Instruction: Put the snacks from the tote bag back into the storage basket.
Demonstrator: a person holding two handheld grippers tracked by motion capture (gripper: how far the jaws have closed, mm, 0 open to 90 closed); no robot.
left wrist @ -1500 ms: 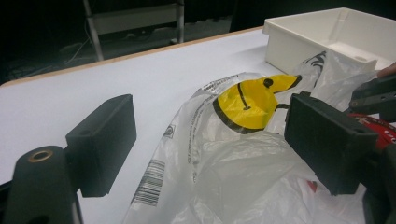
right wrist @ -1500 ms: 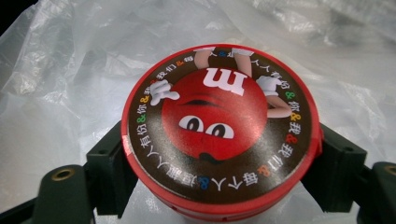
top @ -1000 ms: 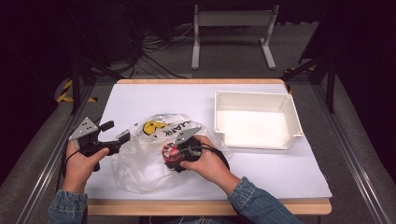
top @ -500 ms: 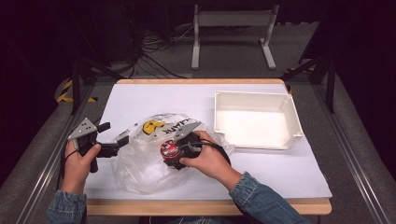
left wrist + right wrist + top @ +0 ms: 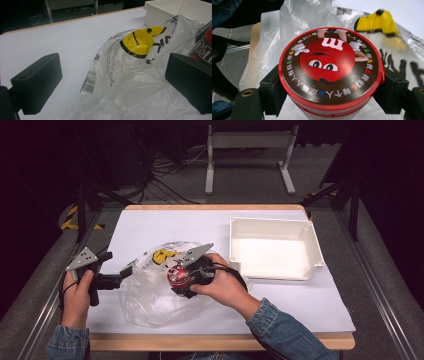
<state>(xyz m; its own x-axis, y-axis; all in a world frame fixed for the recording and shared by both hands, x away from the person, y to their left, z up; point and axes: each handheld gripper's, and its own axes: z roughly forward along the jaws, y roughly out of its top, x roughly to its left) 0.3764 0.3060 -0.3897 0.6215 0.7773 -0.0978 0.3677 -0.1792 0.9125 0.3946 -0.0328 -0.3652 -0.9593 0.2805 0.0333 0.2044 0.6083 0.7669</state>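
Reaching in from the near edge of the desk (image 5: 150, 225), both forearms wear denim sleeves, and each hand carries a hand-held gripper. The right hand-held gripper (image 5: 176, 279) points left across the person's body, and its jaws are clamped on either side of a round red candy tin (image 5: 330, 68), held above a clear plastic bag (image 5: 150, 295) that lies crumpled on the desk. The tin's lid shows a red cartoon candy face with white gloves and a white "m", ringed by small coloured lettering, partly Chinese characters, too fine to read; its side reads "m&m" in the left gripper view. The left hand-held gripper (image 5: 125, 273) lies low and level, pointing right at the bag's left edge; its jaws have just been opening and stand wide apart, with loose bag film between them but not pinched. The bag bears a yellow smiley face, black letters that cannot be made out, and a barcode (image 5: 89, 82). A white tray (image 5: 310, 247), well apart to the right, sits empty on the desk.
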